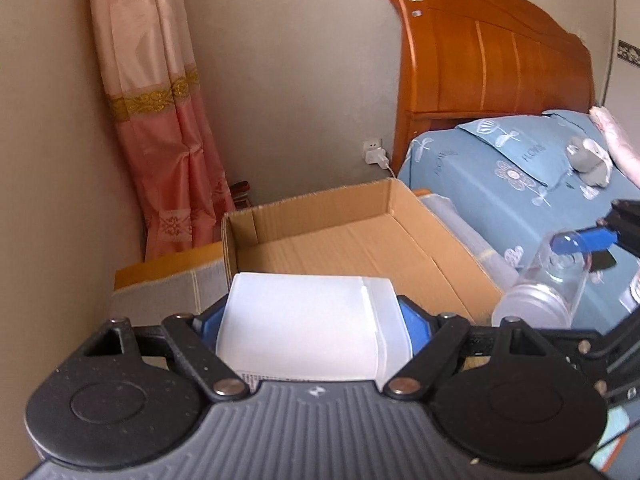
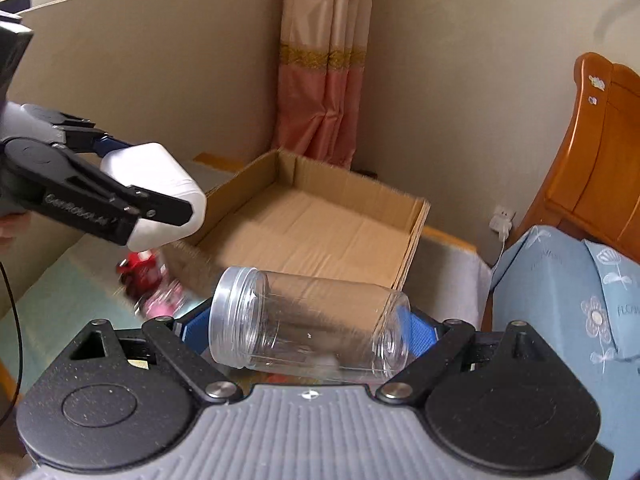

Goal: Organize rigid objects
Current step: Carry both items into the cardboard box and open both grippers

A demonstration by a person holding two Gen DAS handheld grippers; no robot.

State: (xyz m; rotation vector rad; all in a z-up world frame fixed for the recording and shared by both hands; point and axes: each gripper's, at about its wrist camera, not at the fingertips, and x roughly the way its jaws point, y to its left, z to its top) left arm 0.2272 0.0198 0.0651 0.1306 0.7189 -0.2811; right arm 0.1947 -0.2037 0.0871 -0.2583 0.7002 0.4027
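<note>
A white tub is clamped sideways between the blue pads of the left gripper, held in the air short of the near wall of the box. A clear jar is gripped across its length by the right gripper, its threaded mouth turned left and its base right; it too is held off any surface, before the box's near edge. The box is seen open-topped, its floor bare, its flaps upright along the far and side walls. The bed is pressed close to its right wall, and the curtain hangs just behind its far left corner. A red and pink item, blurred, is seen low beside the box's near left corner.
</note>
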